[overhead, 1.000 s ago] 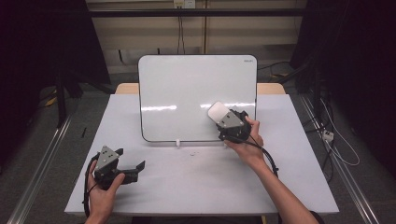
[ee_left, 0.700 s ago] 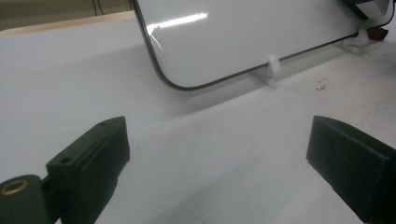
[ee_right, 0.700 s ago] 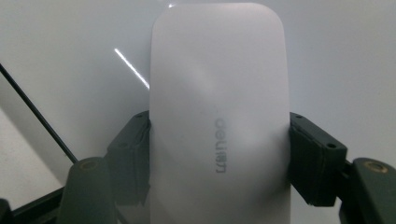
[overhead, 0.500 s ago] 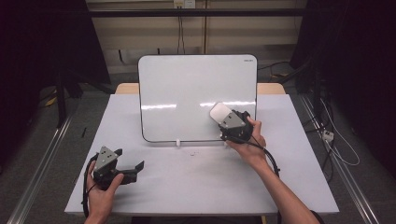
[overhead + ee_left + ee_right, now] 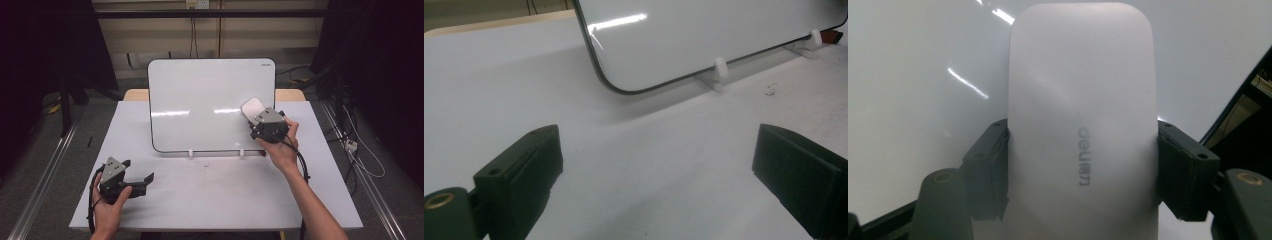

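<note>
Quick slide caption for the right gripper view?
Right gripper clamps a white rounded plastic eraser against the glossy whiteboard.

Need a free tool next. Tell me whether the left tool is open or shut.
Open. The left tool hovers low over the table, its jaws wide apart with bare tabletop between them.

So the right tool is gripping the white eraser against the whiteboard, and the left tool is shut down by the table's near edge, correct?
Not quite. The left tool is open: the left gripper view shows its jaws spread wide with bare table between them. The rest holds: the right tool grips the white eraser at the whiteboard.
</note>
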`<state>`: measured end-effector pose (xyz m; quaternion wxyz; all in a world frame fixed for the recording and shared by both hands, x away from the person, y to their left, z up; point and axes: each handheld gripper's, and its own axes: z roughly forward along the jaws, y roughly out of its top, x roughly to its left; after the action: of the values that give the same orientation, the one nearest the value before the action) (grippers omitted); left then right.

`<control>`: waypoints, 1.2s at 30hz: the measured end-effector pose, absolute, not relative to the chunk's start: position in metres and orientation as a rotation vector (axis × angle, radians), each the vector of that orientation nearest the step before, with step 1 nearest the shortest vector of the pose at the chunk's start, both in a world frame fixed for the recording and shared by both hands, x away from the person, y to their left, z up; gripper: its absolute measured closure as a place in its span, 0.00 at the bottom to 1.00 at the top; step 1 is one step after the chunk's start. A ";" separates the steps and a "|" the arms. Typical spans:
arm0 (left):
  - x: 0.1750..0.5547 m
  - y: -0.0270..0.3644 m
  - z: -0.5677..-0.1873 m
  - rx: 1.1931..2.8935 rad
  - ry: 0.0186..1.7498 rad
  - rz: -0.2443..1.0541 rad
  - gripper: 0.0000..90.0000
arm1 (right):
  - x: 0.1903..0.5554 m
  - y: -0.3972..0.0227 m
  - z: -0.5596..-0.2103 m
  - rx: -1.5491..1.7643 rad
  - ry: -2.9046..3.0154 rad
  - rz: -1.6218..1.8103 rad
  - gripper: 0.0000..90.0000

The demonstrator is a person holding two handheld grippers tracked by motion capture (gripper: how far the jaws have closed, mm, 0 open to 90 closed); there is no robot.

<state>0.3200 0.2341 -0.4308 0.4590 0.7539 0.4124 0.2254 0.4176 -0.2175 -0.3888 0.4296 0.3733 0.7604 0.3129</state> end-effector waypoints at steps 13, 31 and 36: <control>0.319 0.235 -0.431 1.855 1.030 0.551 0.07 | 0.412 -0.238 -0.375 1.055 1.889 0.998 0.35; 0.318 0.234 -0.430 1.858 1.029 0.562 0.07 | 0.383 -0.245 -0.378 1.015 1.867 1.002 0.35; 0.320 0.235 -0.431 1.852 1.027 0.549 0.06 | 0.379 -0.249 -0.377 1.027 1.866 1.000 0.35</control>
<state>0.3202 0.2346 -0.4314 0.4590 0.7522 0.4171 0.2228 0.3788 -0.2494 -0.3770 0.3840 0.4029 0.7323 0.3923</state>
